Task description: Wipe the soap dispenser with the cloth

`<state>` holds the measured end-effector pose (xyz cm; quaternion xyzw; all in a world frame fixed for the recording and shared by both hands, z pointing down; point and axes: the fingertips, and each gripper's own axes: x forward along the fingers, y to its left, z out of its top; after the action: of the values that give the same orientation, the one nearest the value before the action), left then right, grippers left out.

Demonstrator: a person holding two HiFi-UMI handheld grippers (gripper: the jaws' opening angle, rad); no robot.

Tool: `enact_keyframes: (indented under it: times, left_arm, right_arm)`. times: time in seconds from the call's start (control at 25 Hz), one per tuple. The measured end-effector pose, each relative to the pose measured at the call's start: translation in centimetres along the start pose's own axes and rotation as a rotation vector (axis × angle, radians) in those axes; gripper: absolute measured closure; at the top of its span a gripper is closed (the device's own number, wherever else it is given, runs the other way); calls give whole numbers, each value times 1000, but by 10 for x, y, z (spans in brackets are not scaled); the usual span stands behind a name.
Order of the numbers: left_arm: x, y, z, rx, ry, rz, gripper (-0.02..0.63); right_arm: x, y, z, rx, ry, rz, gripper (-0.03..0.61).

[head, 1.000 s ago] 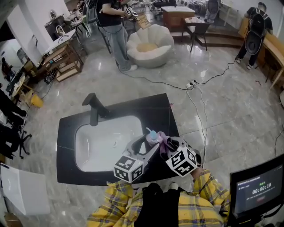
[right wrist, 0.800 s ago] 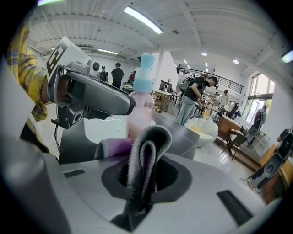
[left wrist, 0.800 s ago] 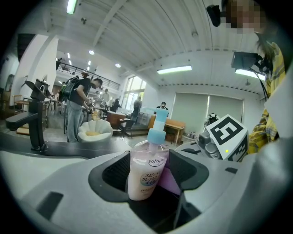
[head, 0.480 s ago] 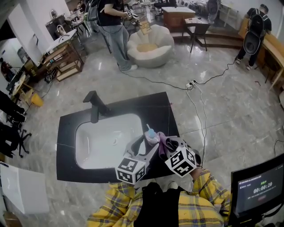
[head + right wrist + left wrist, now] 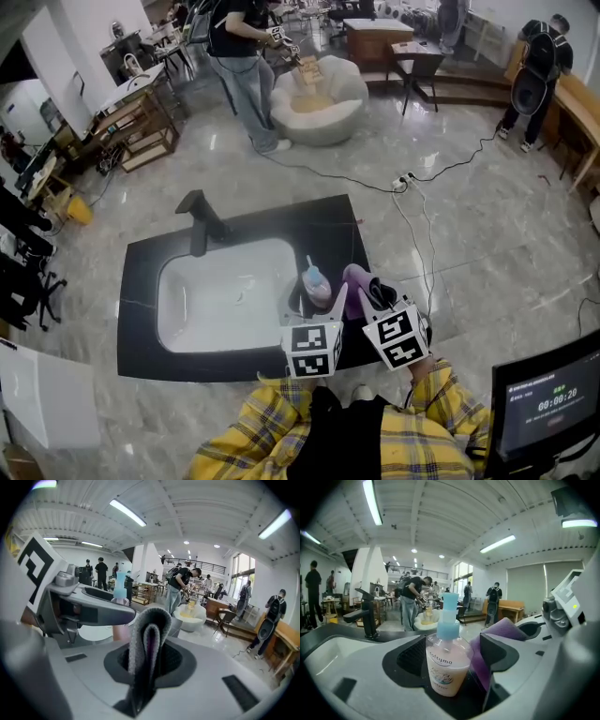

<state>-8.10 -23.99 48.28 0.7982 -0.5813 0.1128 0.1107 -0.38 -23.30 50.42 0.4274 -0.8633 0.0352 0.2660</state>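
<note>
The soap dispenser [image 5: 316, 281], a clear bottle of pink soap with a blue pump, stands on the black counter's [image 5: 141, 281] right end beside the basin. My left gripper [image 5: 321, 302] reaches it from the near side. In the left gripper view the dispenser [image 5: 446, 663] stands upright between the jaws, which are opening and no longer press on it. My right gripper [image 5: 364, 295] is shut on the folded purple cloth [image 5: 356, 279], held just right of the bottle. The cloth [image 5: 147, 639] stands up between the right gripper's [image 5: 149, 660] jaws.
A white basin [image 5: 225, 300] is set into the counter, with a black faucet [image 5: 199, 225] at its far left. The counter's near and right edges lie close to both grippers. A cable [image 5: 417, 234] runs over the floor to the right. People stand far off.
My left gripper has swung to the right, in behind the bottle, and its jaws have widened. The right gripper has lifted the cloth slightly up and to the right of the bottle.
</note>
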Motion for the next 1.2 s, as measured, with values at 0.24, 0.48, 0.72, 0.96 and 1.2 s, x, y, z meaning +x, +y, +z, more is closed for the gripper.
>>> enact_keyframes:
  times: [0.24,0.48,0.72,0.96,1.2]
  left_arm:
    - [8,16,-2,21,-5,5,303]
    - [3,15,-4,56,-14,-134,330]
    - [-3,6,-7,109,-28,-371,331]
    - [-16,-3,-7,178,-38,-652,333]
    - [-27,-10,-7,228,-47,-867,333]
  right_arm:
    - [-8,-2,20,19,-63,-8,535]
    - [-23,-7,51,27,-157,-10,535]
    - [-33,-10,72,55,-223,1,535]
    - [-40,-10,84,101,-254,21,535]
    - [-45,-7,85,154,-257,28,535]
